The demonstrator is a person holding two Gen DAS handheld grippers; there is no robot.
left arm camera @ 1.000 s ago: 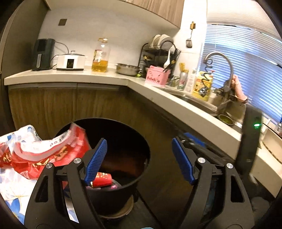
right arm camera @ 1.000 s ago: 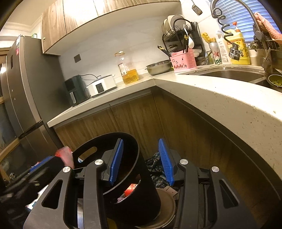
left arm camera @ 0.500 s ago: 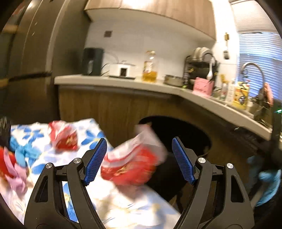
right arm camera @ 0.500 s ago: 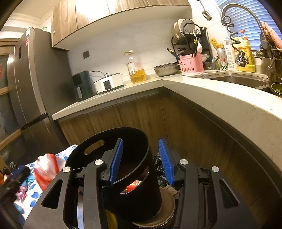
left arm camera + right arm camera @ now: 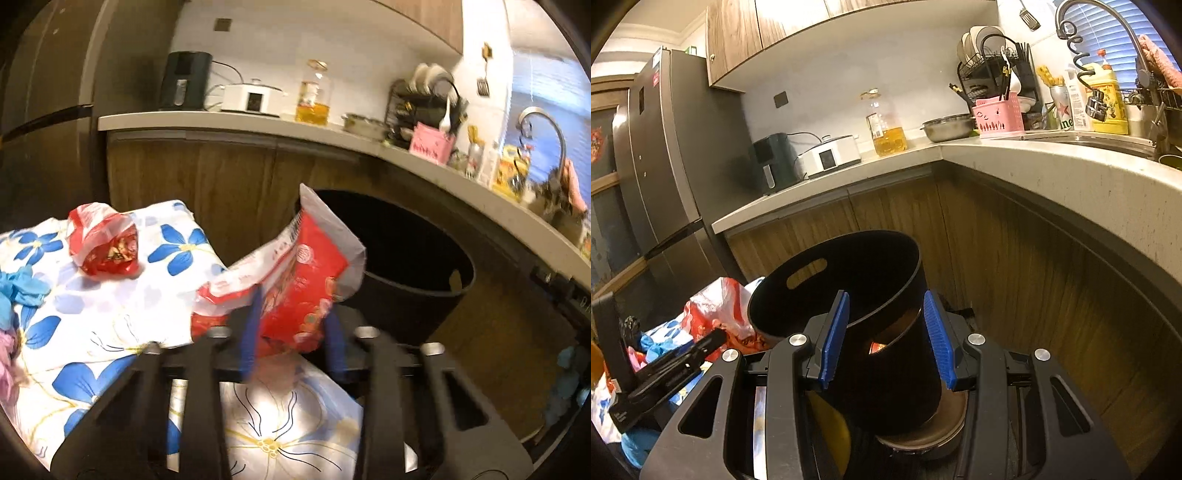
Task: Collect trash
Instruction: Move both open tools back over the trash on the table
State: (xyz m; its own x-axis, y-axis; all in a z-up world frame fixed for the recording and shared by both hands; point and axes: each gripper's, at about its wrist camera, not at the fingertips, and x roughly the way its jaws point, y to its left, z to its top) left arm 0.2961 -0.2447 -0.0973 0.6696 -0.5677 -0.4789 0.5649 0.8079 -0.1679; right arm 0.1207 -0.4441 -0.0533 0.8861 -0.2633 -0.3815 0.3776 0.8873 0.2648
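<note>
A red and white snack wrapper (image 5: 295,280) stands crumpled at the edge of a floral cloth (image 5: 122,306). My left gripper (image 5: 291,336) has its jaws closing, and the blue pads press the wrapper's lower part from both sides. Just behind it gapes the black trash bin (image 5: 406,258). In the right wrist view the bin (image 5: 849,266) is tilted, with my right gripper (image 5: 886,343) shut on its near wall, one pad inside the rim and one outside. A red scrap shows through the bin's handle hole.
A second crumpled red wrapper (image 5: 103,240) and a blue glove (image 5: 18,291) lie further left on the cloth. Wooden cabinets and a curved countertop (image 5: 1052,177) wall in the bin behind and to the right. A fridge (image 5: 657,166) stands at left.
The left gripper swung left from over the bin down to the cloth, and its wide jaws closed onto the red wrapper. The right gripper kept its hold on the bin and drifted slightly.
</note>
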